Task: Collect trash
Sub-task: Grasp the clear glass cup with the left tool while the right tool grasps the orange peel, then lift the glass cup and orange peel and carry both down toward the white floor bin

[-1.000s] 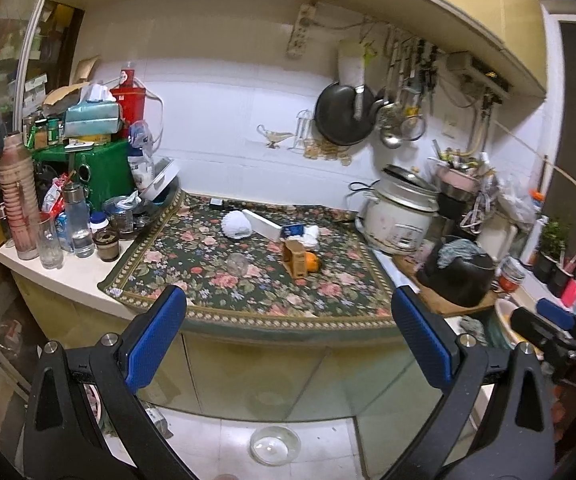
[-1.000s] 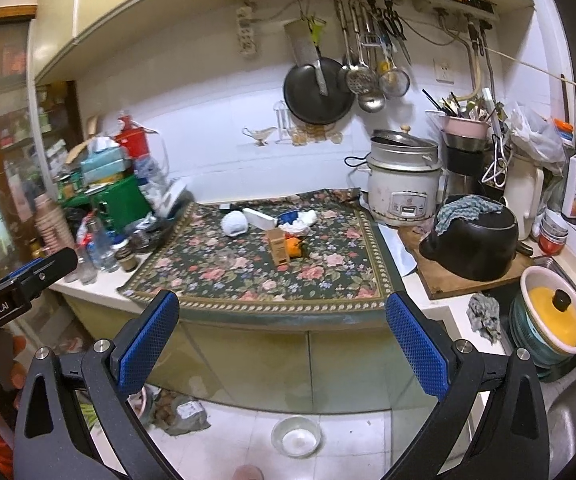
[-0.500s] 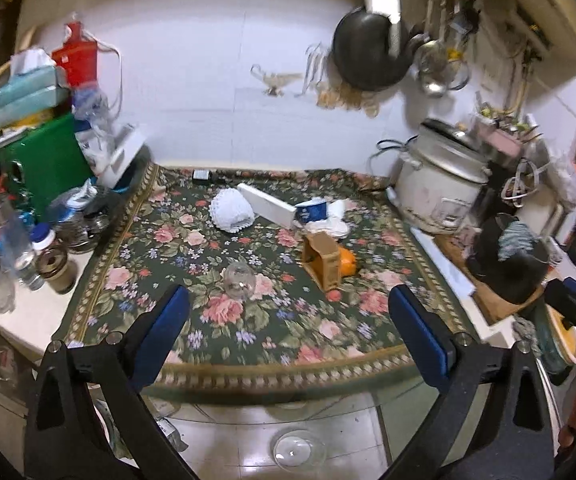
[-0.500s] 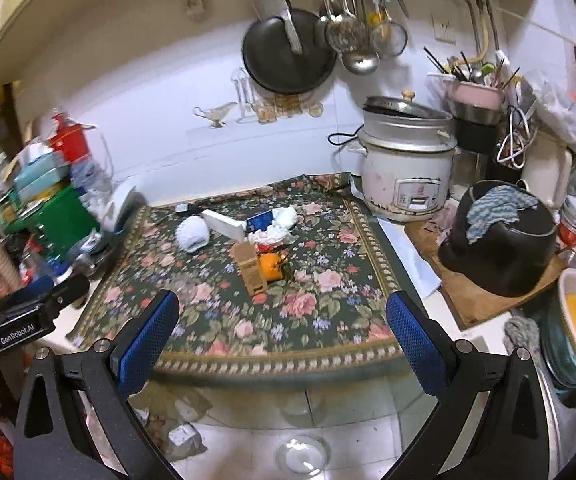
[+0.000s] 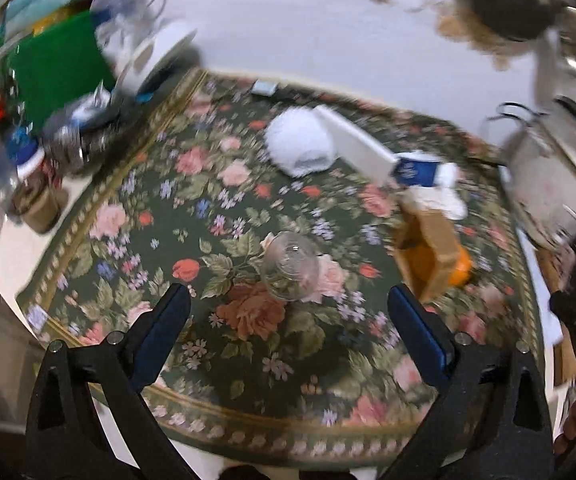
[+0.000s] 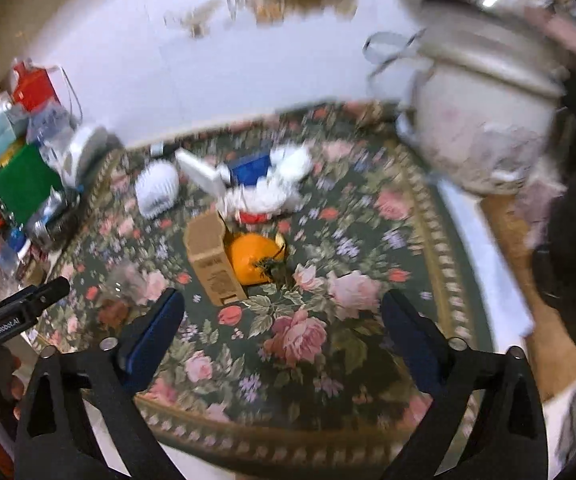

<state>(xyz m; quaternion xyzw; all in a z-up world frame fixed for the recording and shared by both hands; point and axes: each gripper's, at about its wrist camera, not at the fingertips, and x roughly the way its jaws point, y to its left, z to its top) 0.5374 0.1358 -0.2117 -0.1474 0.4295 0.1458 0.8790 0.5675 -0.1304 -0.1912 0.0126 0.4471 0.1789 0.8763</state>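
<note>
Trash lies on a floral cloth [image 5: 248, 208]: a clear plastic cup [image 5: 289, 266], a white foam net [image 5: 299, 148], a long white box [image 5: 353, 146], a blue carton [image 5: 415, 168], crumpled tissue [image 6: 272, 192] and a brown cardboard box [image 6: 212, 256] with an orange [image 6: 254, 258] against it. My left gripper [image 5: 288, 300] hovers just short of the clear cup, jaws closing, pads touching nothing. Over the cloth's front part, my right gripper [image 6: 282, 300] stands short of the cardboard box and orange. Its jaws are also closing, with nothing between them. The left gripper's body [image 6: 20, 308] shows at the right wrist view's left edge.
A rice cooker [image 6: 483, 120] stands at the cloth's right rear. A dark pot [image 6: 567, 260] sits on a wooden board to the right. A green box [image 5: 60, 68], jars and bottles crowd the left side. The white wall runs behind. The counter's front edge lies under both grippers.
Both grippers have come forward and down from off the counter, tilting toward the cloth. The cup, box and orange now loom much larger. Both jaws look slightly narrower.
</note>
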